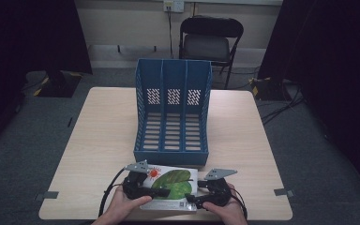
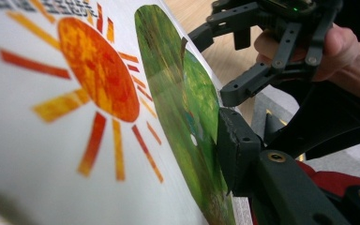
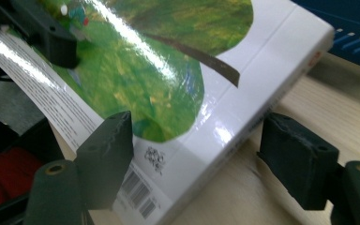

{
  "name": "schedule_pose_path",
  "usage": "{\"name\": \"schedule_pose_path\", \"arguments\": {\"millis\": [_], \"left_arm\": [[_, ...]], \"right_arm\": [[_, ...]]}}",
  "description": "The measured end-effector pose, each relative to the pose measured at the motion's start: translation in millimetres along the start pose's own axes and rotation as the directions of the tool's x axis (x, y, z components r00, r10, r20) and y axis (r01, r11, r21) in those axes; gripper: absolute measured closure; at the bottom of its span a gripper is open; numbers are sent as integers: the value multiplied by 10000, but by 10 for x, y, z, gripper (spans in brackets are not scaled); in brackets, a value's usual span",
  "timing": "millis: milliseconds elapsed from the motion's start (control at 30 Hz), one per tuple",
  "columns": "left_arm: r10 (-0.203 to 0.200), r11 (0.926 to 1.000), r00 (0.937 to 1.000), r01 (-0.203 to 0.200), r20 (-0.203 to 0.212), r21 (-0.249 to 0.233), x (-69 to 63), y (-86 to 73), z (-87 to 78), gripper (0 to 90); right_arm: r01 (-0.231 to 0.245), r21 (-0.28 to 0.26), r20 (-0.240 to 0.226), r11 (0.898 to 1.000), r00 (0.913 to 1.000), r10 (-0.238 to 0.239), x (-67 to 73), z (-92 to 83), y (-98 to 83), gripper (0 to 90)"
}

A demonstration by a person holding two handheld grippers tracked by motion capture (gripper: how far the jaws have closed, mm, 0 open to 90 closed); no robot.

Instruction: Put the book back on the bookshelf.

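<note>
High view: at the near edge of the table [image 1: 108,122], the left gripper [image 1: 146,189] is clamped on the left side of a picture book [image 1: 173,183] with a sun and green leaf on its cover. The book lies just near of the blue file rack [image 1: 172,110]. To its right, the right gripper [image 1: 199,191] straddles the book's spine corner, one pad on the cover, the other clear beside the spine, jaws partly apart.
</note>
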State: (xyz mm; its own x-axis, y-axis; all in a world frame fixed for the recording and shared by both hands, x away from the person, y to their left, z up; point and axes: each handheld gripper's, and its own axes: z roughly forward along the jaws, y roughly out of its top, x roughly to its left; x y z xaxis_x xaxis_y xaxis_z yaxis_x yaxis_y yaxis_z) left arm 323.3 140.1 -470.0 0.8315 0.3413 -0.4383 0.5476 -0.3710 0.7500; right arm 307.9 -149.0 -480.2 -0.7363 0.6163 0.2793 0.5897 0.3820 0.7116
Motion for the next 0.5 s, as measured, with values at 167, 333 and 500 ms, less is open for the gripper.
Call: {"name": "schedule_pose_path", "arguments": {"millis": [167,333,500], "left_arm": [[648,9979,9978,-649,-135,-86,-59,2,-2,714],[990,9947,9951,-989,41,-265,-90,-1,-1,724],[1465,9889,9892,-1465,-17,-269,-116,4,-3,733]], "right_arm": [[-51,-123,-219,9999,9997,48,-31,11,27,230],[-79,-405,-439,9991,9990,61,-53,-14,38,237],[-277,-931,-535,9953,9983,228,-89,-117,16,362]]}}
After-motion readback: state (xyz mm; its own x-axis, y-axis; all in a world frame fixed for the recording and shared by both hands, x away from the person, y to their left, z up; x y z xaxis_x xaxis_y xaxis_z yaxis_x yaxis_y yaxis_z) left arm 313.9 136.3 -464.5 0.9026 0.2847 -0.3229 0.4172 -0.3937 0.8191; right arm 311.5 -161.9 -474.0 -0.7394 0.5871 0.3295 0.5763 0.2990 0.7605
